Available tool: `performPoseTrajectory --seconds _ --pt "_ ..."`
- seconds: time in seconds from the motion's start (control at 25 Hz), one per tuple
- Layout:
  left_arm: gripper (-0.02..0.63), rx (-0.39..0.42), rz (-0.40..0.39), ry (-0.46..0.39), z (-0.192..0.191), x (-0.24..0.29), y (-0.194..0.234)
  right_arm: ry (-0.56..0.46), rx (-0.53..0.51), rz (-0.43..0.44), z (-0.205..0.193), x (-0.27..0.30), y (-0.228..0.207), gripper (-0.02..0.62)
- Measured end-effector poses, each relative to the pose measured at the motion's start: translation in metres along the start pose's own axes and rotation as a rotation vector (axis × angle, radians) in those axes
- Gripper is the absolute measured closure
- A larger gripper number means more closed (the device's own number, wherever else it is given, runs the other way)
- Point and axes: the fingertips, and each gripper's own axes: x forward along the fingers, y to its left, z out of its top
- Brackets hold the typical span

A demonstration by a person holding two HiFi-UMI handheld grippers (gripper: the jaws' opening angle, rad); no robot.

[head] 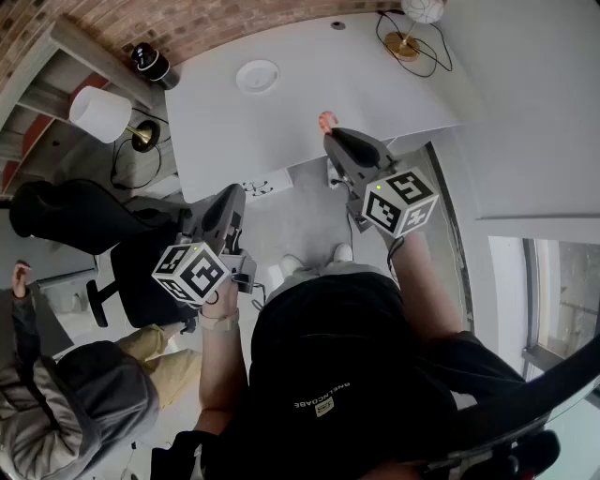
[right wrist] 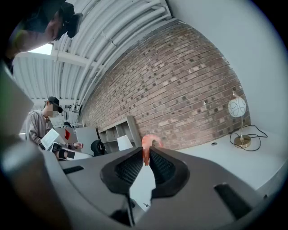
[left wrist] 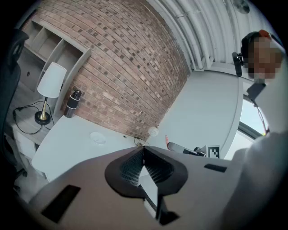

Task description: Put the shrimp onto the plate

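A pink shrimp (right wrist: 149,143) is pinched between the tips of my right gripper (right wrist: 146,155), curling up above the jaws. In the head view that right gripper (head: 334,133) hangs at the near edge of the white table (head: 309,103), with the shrimp (head: 326,120) sticking out from its tip. A white plate (head: 257,75) lies farther back on the table, also seen as a small disc, the plate (left wrist: 97,138), in the left gripper view. My left gripper (head: 228,208) is held low beside the table, over the floor, its jaws closed with nothing between them (left wrist: 143,148).
A gold lamp with a round globe (head: 412,19) and its cable stands at the table's far right. A black bottle (head: 148,62) and a white-shaded lamp (head: 101,114) sit on shelving at the left. A black office chair (head: 103,234) and a seated person (head: 56,394) are at the left.
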Motion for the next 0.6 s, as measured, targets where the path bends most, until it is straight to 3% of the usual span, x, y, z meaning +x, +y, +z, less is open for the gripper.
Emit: performPoseTrajectory --seconds 0.6 --pt "0.603 0.021 -0.017 -0.025 0.003 0.016 -0.024 -0.043 -0.017 0.017 0.015 -0.014 -0.011 0.549"
